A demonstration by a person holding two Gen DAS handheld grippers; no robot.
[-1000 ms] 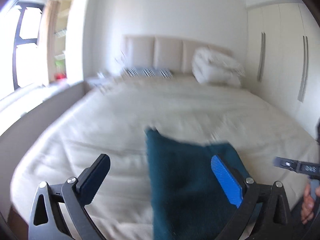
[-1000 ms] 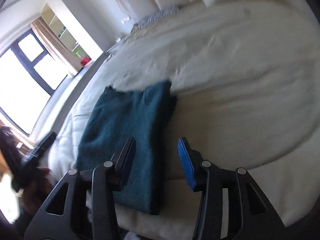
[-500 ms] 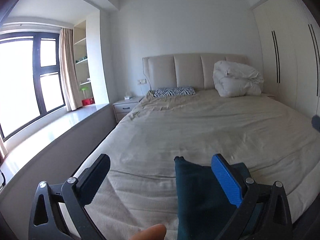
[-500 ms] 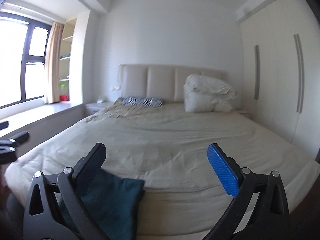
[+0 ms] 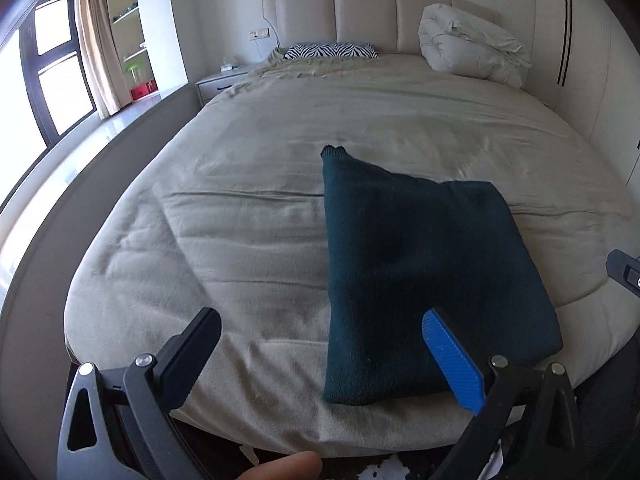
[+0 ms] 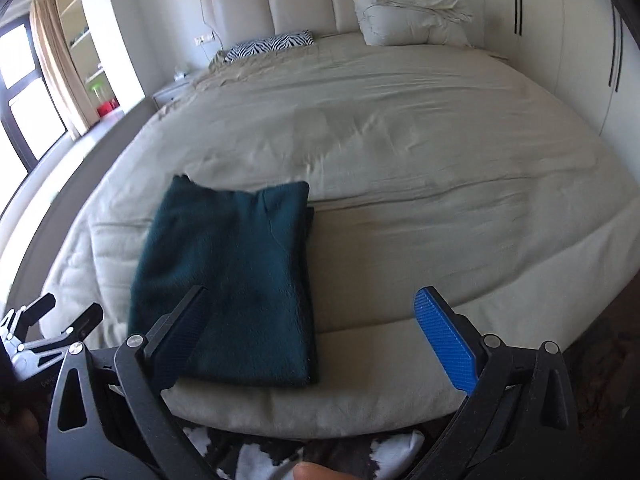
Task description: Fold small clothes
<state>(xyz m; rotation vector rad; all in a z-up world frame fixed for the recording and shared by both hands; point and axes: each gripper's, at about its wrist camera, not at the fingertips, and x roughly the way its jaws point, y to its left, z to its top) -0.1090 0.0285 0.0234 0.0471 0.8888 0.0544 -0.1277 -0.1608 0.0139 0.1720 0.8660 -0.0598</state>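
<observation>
Lying flat near the foot edge of the wide bed with the beige quilted cover (image 5: 248,184), the dark teal knitted garment (image 5: 420,272) looks already folded into a compact, roughly rectangular packet, with doubled layers showing along its right side in the right wrist view (image 6: 240,280). One small corner pokes out at the far left end, so a final tidy of that edge may be all this piece needs; my reading is that the folding here is essentially done. No other unfolded clothes show on the bed, so I cannot tell whether more items remain.

The left gripper (image 5: 320,356) hovers above the foot of the bed with its jaws spread wide and nothing between them; its blue pad is over the garment's near corner but apart from it. The right gripper (image 6: 312,336) is likewise wide open and empty, its dark finger in front of the garment's near left part, not pinching it.

No basket, box or drawer for folded clothes is in view. At the head end sit a zebra-striped pillow (image 5: 330,51) and a bundled white duvet (image 5: 468,46), well apart from the garment.
</observation>
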